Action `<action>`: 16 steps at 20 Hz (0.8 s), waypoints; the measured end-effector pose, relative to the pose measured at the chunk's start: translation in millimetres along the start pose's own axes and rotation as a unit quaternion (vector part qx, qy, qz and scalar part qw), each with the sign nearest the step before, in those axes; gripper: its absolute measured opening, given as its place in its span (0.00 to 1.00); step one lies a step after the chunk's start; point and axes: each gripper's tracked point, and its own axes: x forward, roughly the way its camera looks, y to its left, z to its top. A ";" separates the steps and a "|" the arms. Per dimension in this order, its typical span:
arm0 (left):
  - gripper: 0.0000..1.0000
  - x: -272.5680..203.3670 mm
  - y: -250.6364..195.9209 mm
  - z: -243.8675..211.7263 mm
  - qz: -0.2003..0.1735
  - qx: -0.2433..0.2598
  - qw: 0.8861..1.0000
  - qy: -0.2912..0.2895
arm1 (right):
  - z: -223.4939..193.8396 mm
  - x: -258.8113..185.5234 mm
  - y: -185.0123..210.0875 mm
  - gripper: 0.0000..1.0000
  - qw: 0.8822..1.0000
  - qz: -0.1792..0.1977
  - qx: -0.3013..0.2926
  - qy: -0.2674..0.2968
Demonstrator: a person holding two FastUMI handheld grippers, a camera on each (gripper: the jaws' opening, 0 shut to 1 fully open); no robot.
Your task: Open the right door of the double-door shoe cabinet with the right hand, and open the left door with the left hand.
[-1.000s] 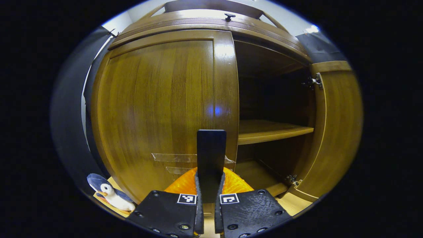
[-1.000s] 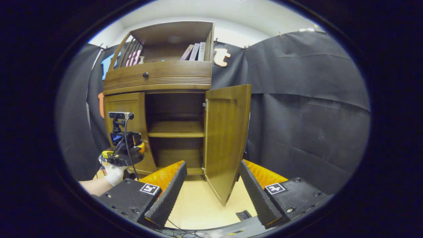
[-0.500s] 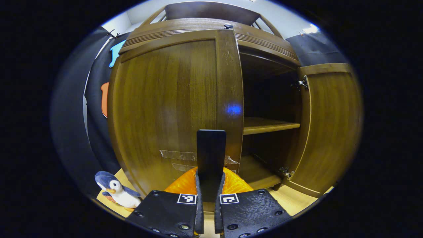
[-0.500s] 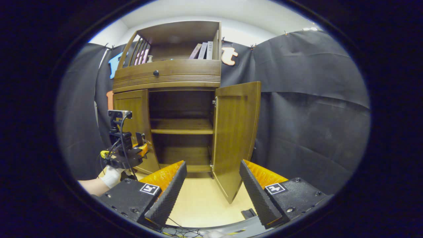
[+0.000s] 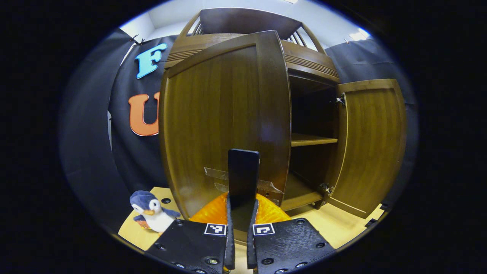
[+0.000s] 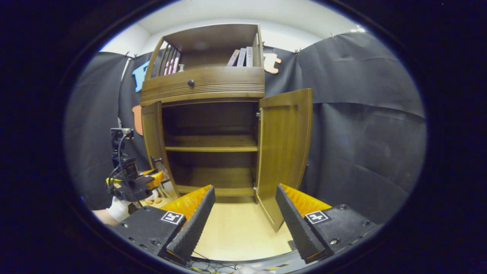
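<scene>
The wooden shoe cabinet (image 6: 201,82) stands with both doors swung out. Its right door (image 6: 285,152) (image 5: 371,144) hangs wide open. In the right gripper view the left door (image 6: 152,140) appears almost edge-on, while the left gripper view shows its broad face (image 5: 220,114). My left gripper (image 5: 243,163) (image 6: 131,184) has its fingers together at that door's lower free edge, by a taped patch (image 5: 266,184). The exact grip is hidden. My right gripper (image 6: 245,188) is open, back from the cabinet, holding nothing.
A plush penguin (image 5: 152,213) sits on the pale floor (image 6: 236,232) left of the cabinet. Inside, a shelf (image 6: 211,142) spans the dark interior. Books (image 6: 241,57) stand on the top rack. A gloved hand (image 6: 118,207) holds the left gripper. Cables (image 6: 213,262) lie at the near edge.
The left door has swung from nearly closed to well open, following my left gripper as it pulled back and leftward. The right gripper stayed open; its view shifted a little leftward.
</scene>
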 end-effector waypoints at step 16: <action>0.10 -62.4 69.8 -11.0 0.061 -0.022 0.998 0.006 | -3.7 16.3 34.1 1.00 0.999 0.051 -0.006 0.007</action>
